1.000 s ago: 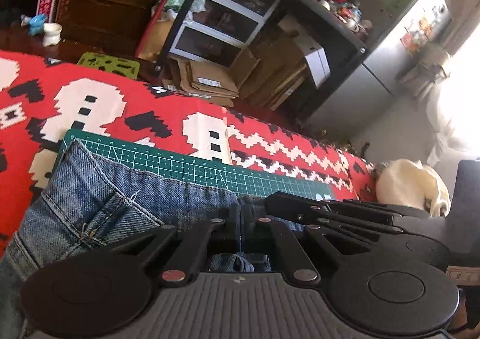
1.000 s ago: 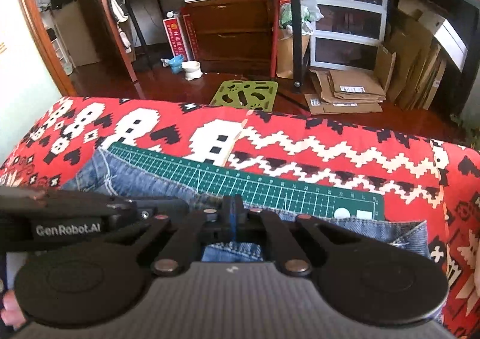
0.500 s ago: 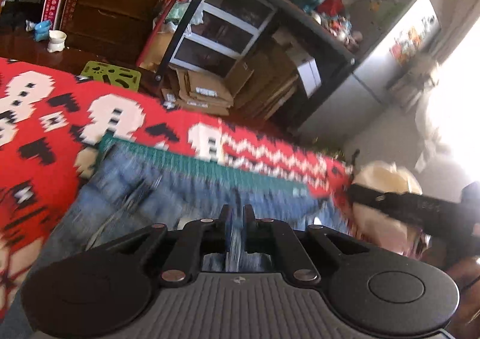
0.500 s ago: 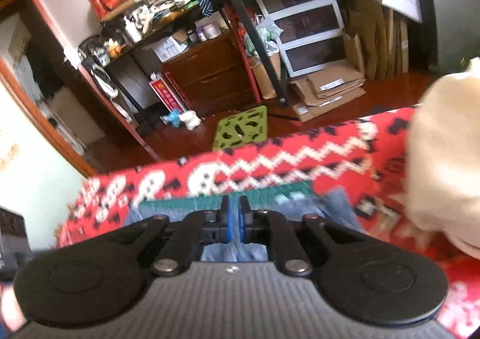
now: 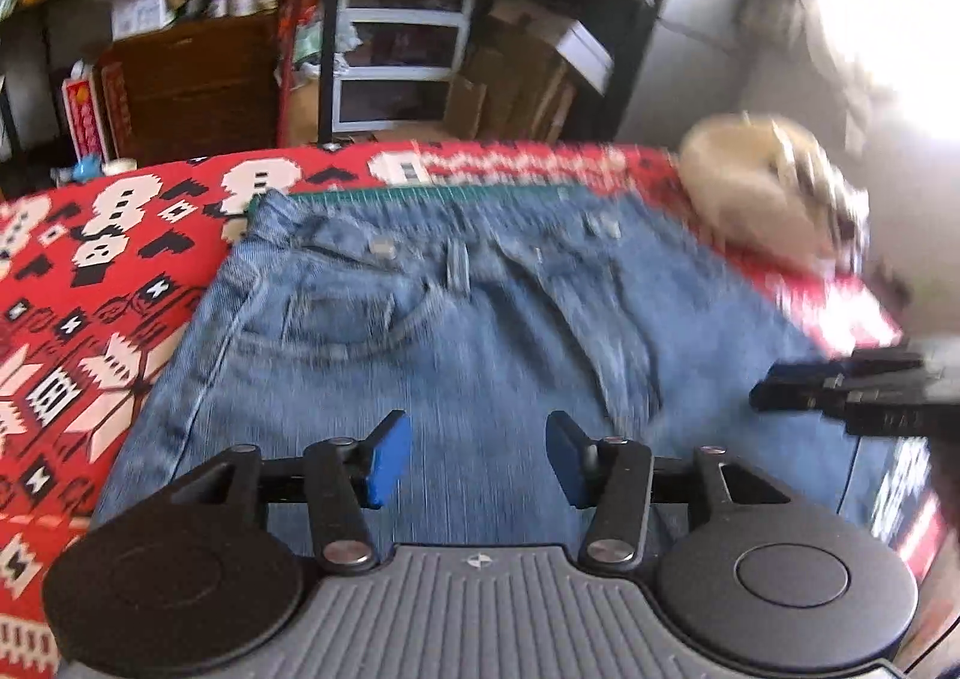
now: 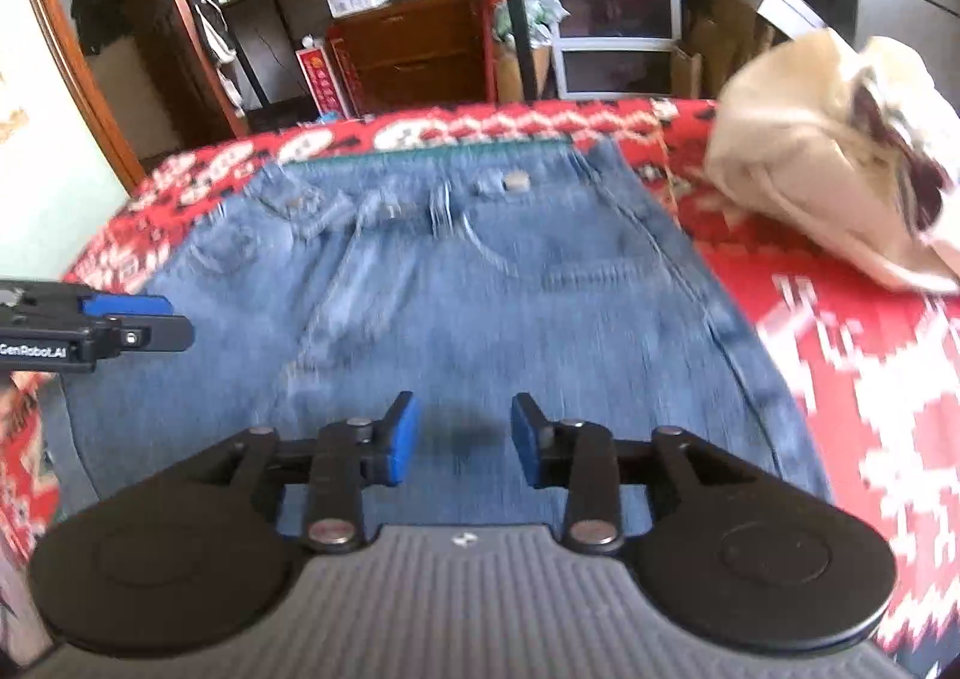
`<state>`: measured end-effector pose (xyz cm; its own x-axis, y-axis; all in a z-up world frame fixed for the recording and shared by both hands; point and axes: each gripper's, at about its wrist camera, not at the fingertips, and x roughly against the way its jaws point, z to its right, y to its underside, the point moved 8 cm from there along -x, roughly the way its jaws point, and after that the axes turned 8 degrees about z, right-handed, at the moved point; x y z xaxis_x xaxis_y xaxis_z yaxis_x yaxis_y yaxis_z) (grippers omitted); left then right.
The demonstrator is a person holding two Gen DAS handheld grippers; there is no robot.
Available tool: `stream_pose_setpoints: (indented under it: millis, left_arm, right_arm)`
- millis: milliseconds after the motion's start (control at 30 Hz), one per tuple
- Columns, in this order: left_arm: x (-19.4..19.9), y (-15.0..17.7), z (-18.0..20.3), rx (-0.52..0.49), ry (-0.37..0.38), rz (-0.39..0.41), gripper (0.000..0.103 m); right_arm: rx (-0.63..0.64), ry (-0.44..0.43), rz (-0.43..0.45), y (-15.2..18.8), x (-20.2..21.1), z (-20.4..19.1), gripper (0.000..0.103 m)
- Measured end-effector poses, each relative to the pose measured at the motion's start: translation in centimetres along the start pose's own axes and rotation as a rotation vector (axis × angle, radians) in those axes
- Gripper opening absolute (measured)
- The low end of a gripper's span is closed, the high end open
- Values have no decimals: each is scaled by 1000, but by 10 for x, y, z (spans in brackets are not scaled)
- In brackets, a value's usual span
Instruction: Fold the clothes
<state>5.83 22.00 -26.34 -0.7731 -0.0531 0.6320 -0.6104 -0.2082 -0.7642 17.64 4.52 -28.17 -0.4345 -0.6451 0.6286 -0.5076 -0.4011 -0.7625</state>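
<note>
Both grippers spread above jeans (image 5: pixel 456 355) on red patterned blanket (image 5: pixel 90 319); cluttered shelves (image 6: pixel 600 6) behind.

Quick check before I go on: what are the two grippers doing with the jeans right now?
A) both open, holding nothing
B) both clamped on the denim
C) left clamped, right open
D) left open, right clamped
A: the left gripper and the right gripper both show their blue pads spread apart, with the jeans lying flat on the red patterned cover between and beyond them, not pinched.
</note>
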Motion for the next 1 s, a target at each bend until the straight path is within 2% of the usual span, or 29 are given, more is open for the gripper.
stream_pose_setpoints:
  millis: [67, 133, 233, 500, 633, 800, 1000]
  left_arm:
    - [5, 14, 4, -19, -14, -18, 51]
    - [11, 26, 7, -13, -19, -28, 57]
    - [19, 40, 13, -22, -31, -35, 59]
    - [26, 58, 23, -82, -67, -40, 72]
    - [27, 64, 25, -109, -86, -43, 79]
    - [24, 69, 28, -117, -96, -48, 100]
    - [23, 70, 30, -96, -110, -54, 103]
  right_arm:
    - [36, 21, 18, 10, 8, -2, 54]
    - [33, 21, 28, 19, 16, -3, 70]
    - [34, 14, 32, 30, 24, -8, 84]
    - [57, 28, 13, 49, 25, -15, 103]
    - [67, 50, 12, 54, 24, -16, 102]
    - [91, 81, 9, 56, 21, -19, 103]
    - [79, 99, -9, 53, 19, -18, 103]
